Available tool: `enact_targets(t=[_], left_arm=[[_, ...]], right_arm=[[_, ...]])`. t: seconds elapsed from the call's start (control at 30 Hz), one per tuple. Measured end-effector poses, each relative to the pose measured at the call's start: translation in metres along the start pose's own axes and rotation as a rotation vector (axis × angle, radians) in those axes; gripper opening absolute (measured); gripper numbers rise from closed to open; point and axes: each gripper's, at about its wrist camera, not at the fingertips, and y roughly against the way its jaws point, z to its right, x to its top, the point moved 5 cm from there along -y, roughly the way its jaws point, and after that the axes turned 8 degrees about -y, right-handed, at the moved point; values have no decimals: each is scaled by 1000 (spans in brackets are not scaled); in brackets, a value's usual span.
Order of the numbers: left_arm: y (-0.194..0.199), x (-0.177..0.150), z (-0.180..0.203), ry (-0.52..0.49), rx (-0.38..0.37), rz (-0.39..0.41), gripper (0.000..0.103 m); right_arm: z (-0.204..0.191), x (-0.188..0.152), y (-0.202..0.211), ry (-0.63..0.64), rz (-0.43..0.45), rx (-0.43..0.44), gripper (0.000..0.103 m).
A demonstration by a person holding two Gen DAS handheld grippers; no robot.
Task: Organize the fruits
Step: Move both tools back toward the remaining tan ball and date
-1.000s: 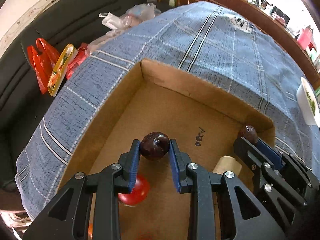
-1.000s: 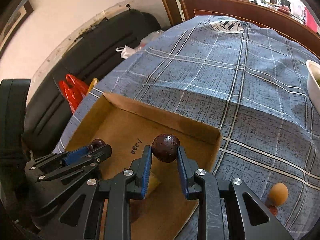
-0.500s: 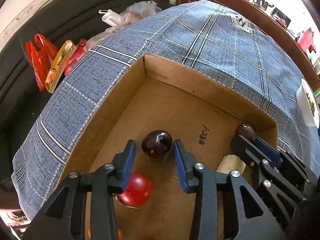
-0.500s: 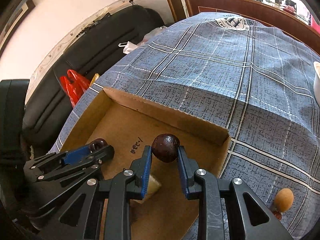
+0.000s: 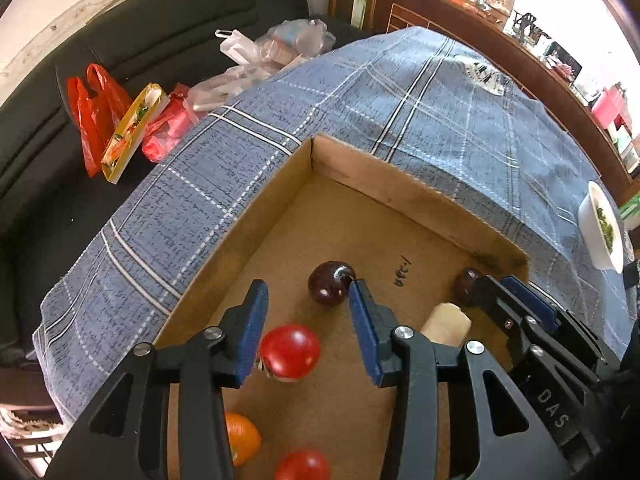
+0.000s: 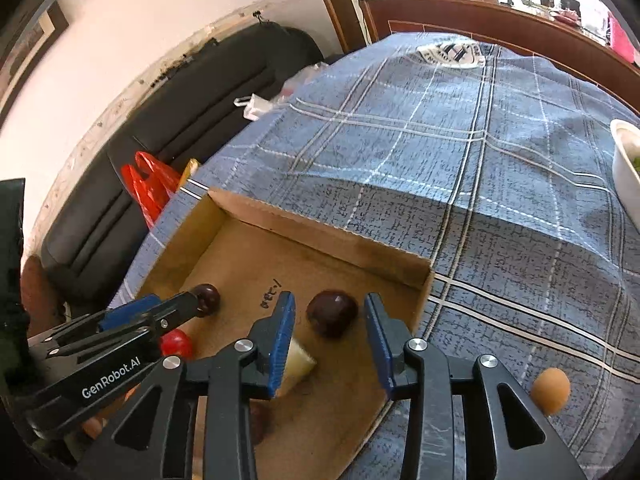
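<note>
A shallow cardboard box (image 5: pixel 400 188) lies on the blue checked tablecloth. A dark plum (image 5: pixel 331 283) rests on the box floor just past my left gripper (image 5: pixel 307 292), which is open and clear of it. In the right wrist view a brown round fruit (image 6: pixel 332 312) sits on the box floor between the fingers of my right gripper (image 6: pixel 329 312). Those jaws are opening, with a gap on each side of the fruit. In the box there are also a red tomato (image 5: pixel 289 351), an orange (image 5: pixel 240 438), a second tomato (image 5: pixel 302 466) and a pale cut piece (image 5: pixel 446 324).
A small tan fruit (image 6: pixel 551 390) lies on the cloth right of the box. A white bowl (image 6: pixel 624 168) with greens stands at the table's right edge. Plastic bags (image 5: pixel 100 112) lie on the black sofa (image 5: pixel 168 40) to the left.
Both grippers let go of their fruits, first the left, then the right. The plum and the brown fruit now lie in the box. The left gripper has lifted back a little.
</note>
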Motion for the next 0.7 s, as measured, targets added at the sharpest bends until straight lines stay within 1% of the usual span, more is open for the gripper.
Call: enact_targets(t=[0.1,0.2,0.33,0.5,0.57,0.7], left_arm=[[14,-6,3,0,-17,21,40],[35,-17,10,-5,-51,53,40],[61,-36,22,-19,-81,95,40],[80,-62,41,-24,-135,117,41],[85,-70,50,-40,-139,117,41],[93,-85,67,-64,-117,119,41]], right_arm=[[1,-2,24,-10,33,32,38],[7,-8,53,-11,69,61,38],[27,-22,88,-31,118,65,38],[56,-43,118,-71,139,51,38],[68,-51,128,-89,145,43,38],[86,-69,144,-116,154,31,38]])
